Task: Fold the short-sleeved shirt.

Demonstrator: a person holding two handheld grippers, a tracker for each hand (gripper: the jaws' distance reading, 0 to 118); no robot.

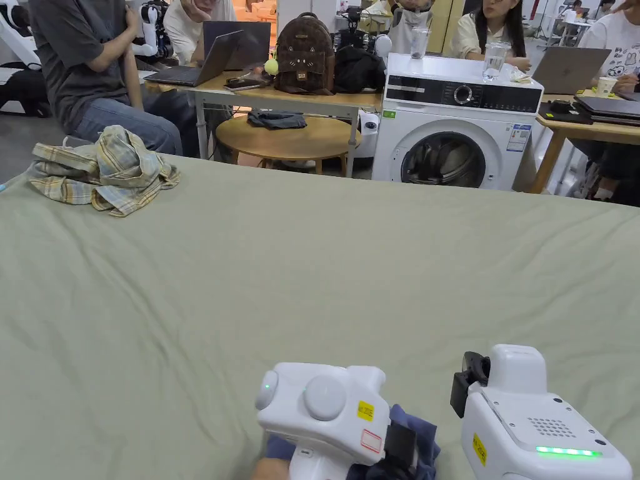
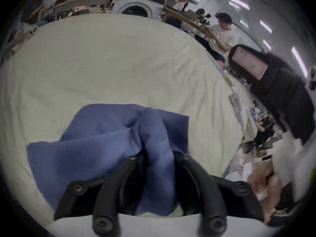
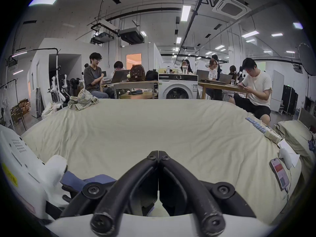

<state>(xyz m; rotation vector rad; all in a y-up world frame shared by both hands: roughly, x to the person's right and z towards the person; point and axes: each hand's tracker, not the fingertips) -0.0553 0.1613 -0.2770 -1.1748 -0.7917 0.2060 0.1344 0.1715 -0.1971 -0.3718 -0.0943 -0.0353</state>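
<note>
Near edge of bed (image 1: 312, 262): left gripper (image 2: 158, 157) clamped on bunched blue shirt (image 2: 95, 148), cloth trailing left and far; right gripper (image 3: 158, 157) closed, empty, just right of shirt; plaid garment (image 1: 103, 172) far left

Your left gripper (image 1: 400, 445) sits low at the near edge of the green sheet (image 1: 325, 275), its white body turned sideways, with blue cloth (image 1: 417, 432) bunched against its black tip. Whether its jaws are pinching that cloth, you cannot tell from here. Your right gripper (image 1: 461, 384) is just beside it, to its right, a green light lit on its back; its jaws are hidden. Far ahead and to the left of both tools, a crumpled plaid shirt (image 1: 103, 170) lies at the sheet's far edge. Beyond the sheet, ahead of the right gripper, stands a washer (image 1: 453, 125).
</note>
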